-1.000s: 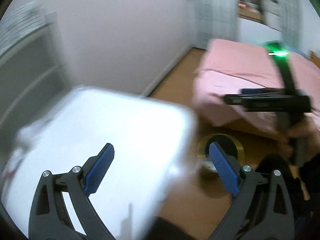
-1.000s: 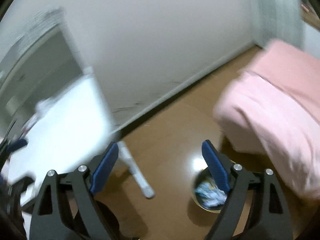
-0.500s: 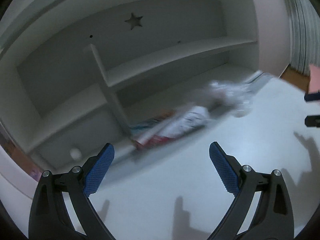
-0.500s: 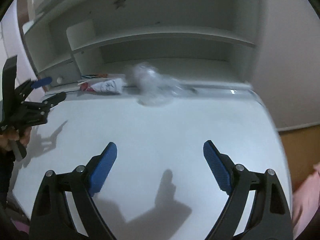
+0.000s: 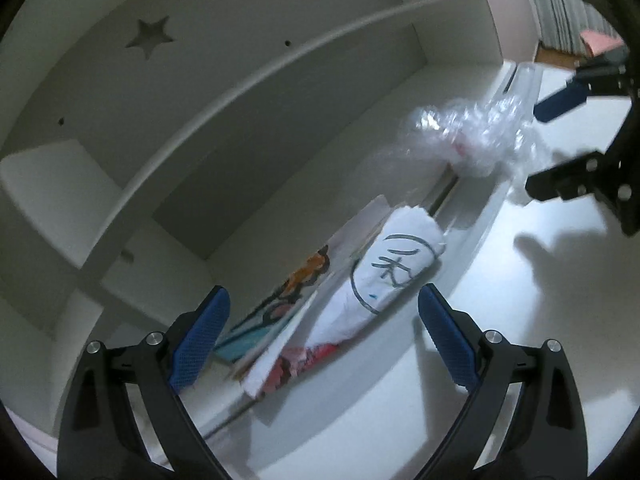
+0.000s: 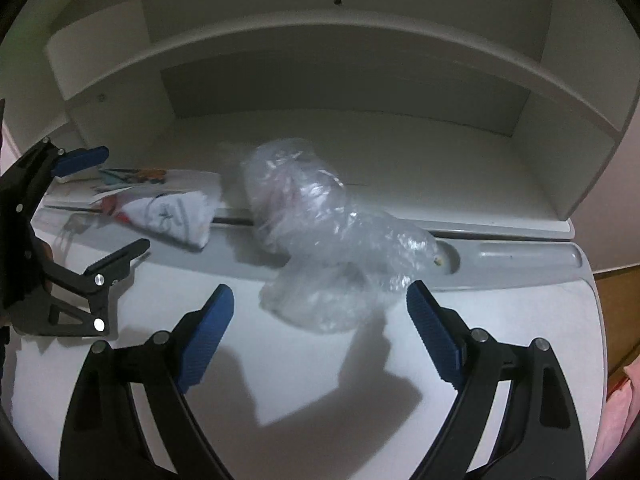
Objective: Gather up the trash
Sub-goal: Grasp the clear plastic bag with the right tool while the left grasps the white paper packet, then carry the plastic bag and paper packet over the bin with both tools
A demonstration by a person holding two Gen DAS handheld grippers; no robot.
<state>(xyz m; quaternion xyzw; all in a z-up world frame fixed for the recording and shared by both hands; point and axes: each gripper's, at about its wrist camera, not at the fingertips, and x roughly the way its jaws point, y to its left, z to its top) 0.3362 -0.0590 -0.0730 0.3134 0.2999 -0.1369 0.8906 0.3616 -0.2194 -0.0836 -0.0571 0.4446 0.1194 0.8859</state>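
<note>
Blurring hides what the crumpled plastic bag (image 6: 328,236) holds.

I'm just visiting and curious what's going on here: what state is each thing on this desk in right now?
Left gripper: open, empty, aimed at the paper.
Right gripper: open, empty, facing the bag.
Clear plastic bag: crumpled, lying on the desk.
White paper: rolled, scribbled on, lying flat.
Picture sheets: flat, partly under the paper.

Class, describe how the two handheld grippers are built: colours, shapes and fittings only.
Both the left gripper and the right gripper have black, open-framed triangular arms with round silver rivets. Each finger ends in a blue ribbed pad. No cables or sleeves are visible.
</note>
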